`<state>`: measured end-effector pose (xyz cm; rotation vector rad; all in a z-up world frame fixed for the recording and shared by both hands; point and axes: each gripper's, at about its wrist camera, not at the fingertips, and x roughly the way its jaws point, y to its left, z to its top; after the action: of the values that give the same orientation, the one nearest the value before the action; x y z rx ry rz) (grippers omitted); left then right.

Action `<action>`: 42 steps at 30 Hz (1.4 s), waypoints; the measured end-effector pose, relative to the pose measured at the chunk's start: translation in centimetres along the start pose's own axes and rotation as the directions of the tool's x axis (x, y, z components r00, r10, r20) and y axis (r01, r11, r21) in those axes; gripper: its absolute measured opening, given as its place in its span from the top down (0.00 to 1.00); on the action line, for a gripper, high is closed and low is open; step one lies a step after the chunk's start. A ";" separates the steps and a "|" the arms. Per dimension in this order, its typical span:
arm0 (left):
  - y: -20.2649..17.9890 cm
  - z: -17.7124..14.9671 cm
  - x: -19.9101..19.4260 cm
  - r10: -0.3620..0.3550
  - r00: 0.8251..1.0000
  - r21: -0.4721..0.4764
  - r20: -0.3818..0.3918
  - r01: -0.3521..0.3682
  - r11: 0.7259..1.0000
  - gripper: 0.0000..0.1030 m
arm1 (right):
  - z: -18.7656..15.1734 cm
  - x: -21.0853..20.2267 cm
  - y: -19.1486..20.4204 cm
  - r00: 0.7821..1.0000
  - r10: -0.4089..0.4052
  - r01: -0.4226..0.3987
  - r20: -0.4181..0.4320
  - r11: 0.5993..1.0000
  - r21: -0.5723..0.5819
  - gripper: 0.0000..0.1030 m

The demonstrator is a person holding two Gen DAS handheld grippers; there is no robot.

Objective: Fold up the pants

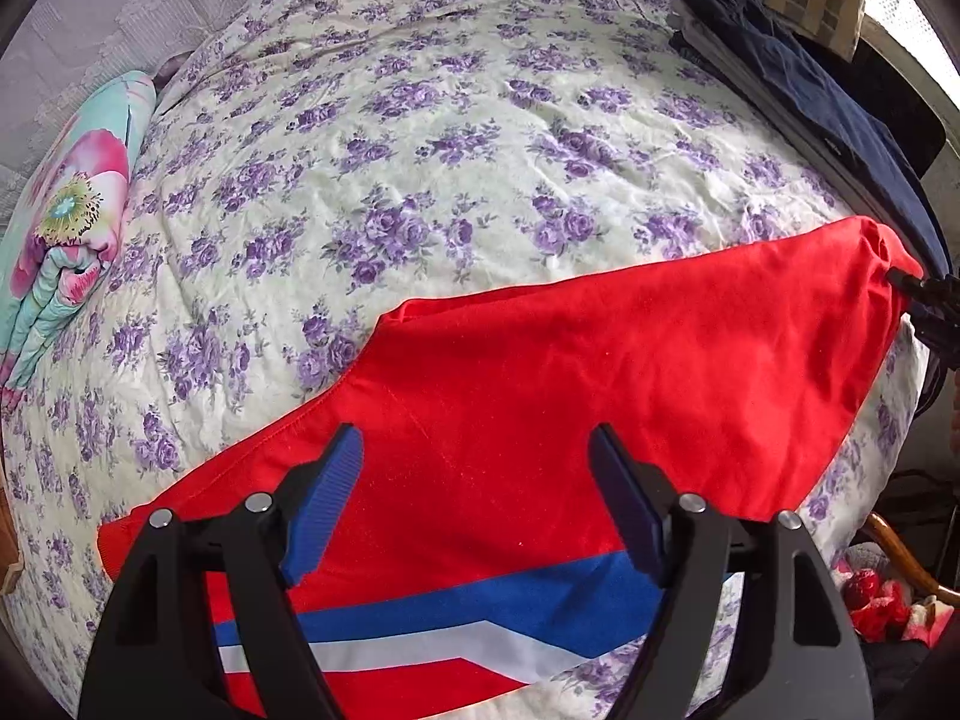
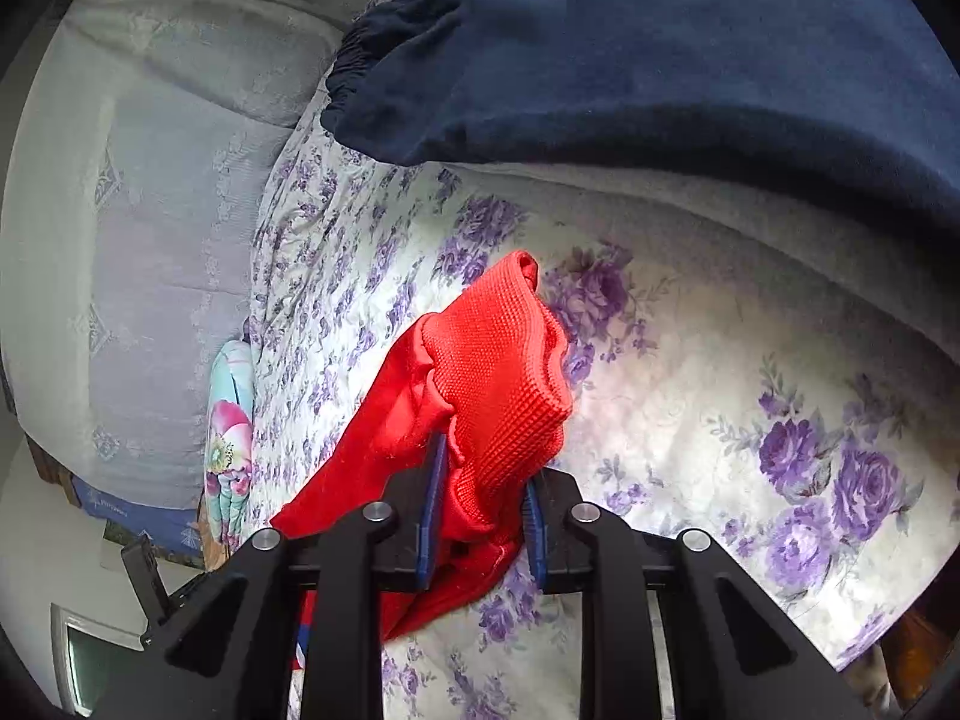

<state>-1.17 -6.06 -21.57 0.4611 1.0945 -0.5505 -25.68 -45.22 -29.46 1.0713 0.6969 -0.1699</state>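
Pants [image 1: 540, 372] red, L gripper [image 1: 477, 510] agape above; R gripper [image 2: 483, 516] pinching cuff

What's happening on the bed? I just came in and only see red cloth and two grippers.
A person with a handheld gripper in each hand is folding red pants on the floral bedsheet. The right gripper is shut on the ribbed cuff at one end. The left gripper hovers open over the middle of the pants, holding nothing. Dark blue clothes lie nearby.
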 end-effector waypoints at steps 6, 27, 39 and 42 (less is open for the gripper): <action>0.1 0.0 -0.3 0.007 1.000 -0.023 0.010 -0.007 1.000 0.27 | -0.1 0.3 0.9 0.998 -0.059 0.059 0.004 0.998 -0.017 0.78; 17.7 -9.7 -8.2 0.144 0.984 -0.362 0.109 -0.096 0.927 0.21 | -8.7 5.4 24.8 0.973 -0.204 0.215 0.107 0.636 -0.741 0.77; 19.2 -12.7 -7.1 0.097 0.993 -0.397 0.071 -0.061 0.916 0.21 | -19.3 15.2 27.0 0.928 -0.260 -0.095 -0.265 0.524 -0.847 0.20; 19.9 -13.0 -6.9 0.073 0.995 -0.423 0.071 -0.036 0.905 0.21 | -18.4 14.1 27.4 0.917 -0.211 -0.153 -0.338 0.597 -0.787 0.20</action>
<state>-0.22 18.50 -18.71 0.0869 1.0784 -0.2676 -10.51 -13.39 -22.81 0.1825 1.0286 0.3465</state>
